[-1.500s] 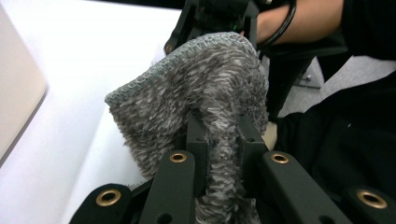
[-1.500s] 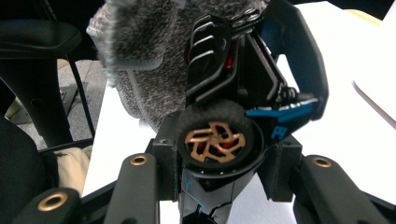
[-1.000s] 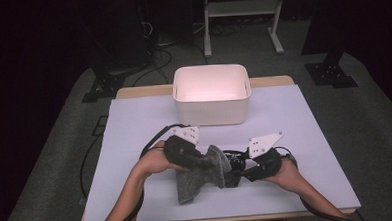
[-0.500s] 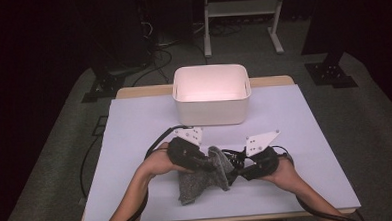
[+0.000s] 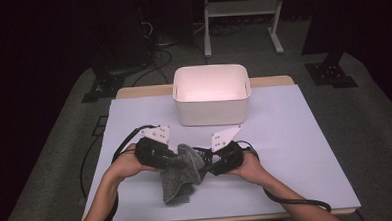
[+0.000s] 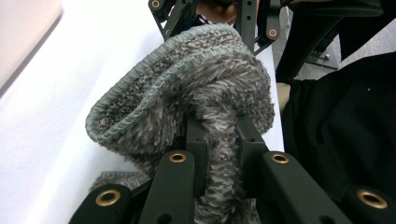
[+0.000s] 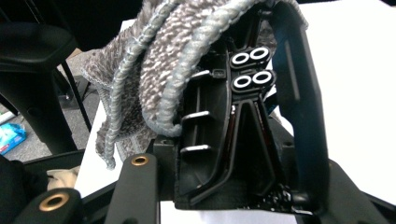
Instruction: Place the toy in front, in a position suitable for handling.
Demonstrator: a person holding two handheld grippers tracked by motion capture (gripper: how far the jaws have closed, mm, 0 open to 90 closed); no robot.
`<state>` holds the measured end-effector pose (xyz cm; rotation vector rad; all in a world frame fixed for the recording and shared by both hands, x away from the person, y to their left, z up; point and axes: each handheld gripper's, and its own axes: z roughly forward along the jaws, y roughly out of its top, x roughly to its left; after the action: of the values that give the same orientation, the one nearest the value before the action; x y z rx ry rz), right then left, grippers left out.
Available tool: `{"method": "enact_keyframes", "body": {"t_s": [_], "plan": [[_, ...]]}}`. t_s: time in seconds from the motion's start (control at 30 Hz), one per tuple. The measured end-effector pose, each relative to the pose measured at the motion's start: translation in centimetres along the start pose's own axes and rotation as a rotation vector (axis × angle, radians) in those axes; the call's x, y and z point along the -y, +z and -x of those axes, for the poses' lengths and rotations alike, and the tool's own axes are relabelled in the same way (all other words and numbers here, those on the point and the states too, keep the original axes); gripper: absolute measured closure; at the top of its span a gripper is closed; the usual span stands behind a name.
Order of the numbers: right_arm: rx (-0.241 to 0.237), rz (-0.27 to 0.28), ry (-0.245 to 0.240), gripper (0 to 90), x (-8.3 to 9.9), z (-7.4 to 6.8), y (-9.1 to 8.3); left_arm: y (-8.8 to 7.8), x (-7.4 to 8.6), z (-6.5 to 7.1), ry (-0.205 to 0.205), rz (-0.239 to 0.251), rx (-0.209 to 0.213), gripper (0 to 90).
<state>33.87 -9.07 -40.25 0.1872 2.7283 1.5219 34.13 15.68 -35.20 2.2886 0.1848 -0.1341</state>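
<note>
While meeting over the near middle of the counter (image 5: 295, 136), both gripping one grey towel (image 5: 179, 176): left tongs (image 6: 219, 140) pinched tight on it, right tongs (image 5: 206, 166) half-closed around its edge.

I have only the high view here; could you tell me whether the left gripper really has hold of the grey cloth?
Observer: Yes. In the left gripper view, the left gripper is shut on a fold of the grey cloth.
Operator: Thank you. And the right one?
Observer: The right gripper has a jaw on each side of the cloth's far end. I cannot tell whether its pads press on it.
Operator: Does the cloth have a finished edge?
Observer: Yes, the right gripper view shows a corded hem lying beside one jaw.
</note>
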Motion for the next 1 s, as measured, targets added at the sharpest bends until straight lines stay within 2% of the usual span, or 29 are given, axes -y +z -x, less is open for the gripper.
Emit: {"method": "enact_keyframes", "body": {"t_s": [0.07,0.17,0.2,0.27,0.37,0.47,0.53,0.57,0.67,0.73,0.8,1.0], "plan": [[-0.006,-0.010,0.010,55.9,0.3,0.2,-0.3,0.7,-0.2,-0.1,0.006,0.015,0.006,79.7],[0.000,-0.055,0.031,54.9,0.7,0.3,-1.0,1.9,-1.0,-0.3,0.022,0.026,0.018,79.7],[0.005,-0.068,0.021,54.6,0.8,0.3,-1.2,2.3,-1.3,-0.3,0.024,0.024,0.025,79.7],[0.010,-0.087,0.027,54.3,1.2,0.2,-1.9,3.3,-1.9,-0.3,0.036,0.003,0.035,79.7],[0.016,-0.107,0.047,54.3,2.4,0.1,-2.9,4.7,-2.4,-0.5,0.042,-0.003,0.057,79.7],[0.025,-0.119,0.068,53.9,3.9,-0.1,-3.8,6.1,-2.7,-0.5,0.050,-0.049,0.058,79.6],[0.029,-0.119,0.078,53.4,4.5,-0.1,-4.1,6.5,-2.6,-0.5,0.050,-0.061,0.055,79.3],[0.030,-0.124,0.080,53.5,5.3,-0.2,-4.6,7.0,-2.7,-0.6,0.046,-0.042,0.072,78.9],[0.034,-0.128,0.096,53.9,5.9,-0.3,-5.1,7.9,-3.2,-0.4,0.062,-0.055,0.081,78.9],[0.047,-0.129,0.092,54.3,6.3,-0.4,-5.6,8.6,-3.5,-0.3,0.075,-0.099,0.069,78.9],[0.041,-0.119,0.110,54.6,6.6,-0.3,-6.0,8.8,-3.7,-0.3,0.076,-0.098,0.075,78.9],[0.058,-0.178,0.050,53.0,6.8,-0.8,-5.2,8.3,-3.3,-0.2,0.077,-0.109,0.073,78.8]]}}
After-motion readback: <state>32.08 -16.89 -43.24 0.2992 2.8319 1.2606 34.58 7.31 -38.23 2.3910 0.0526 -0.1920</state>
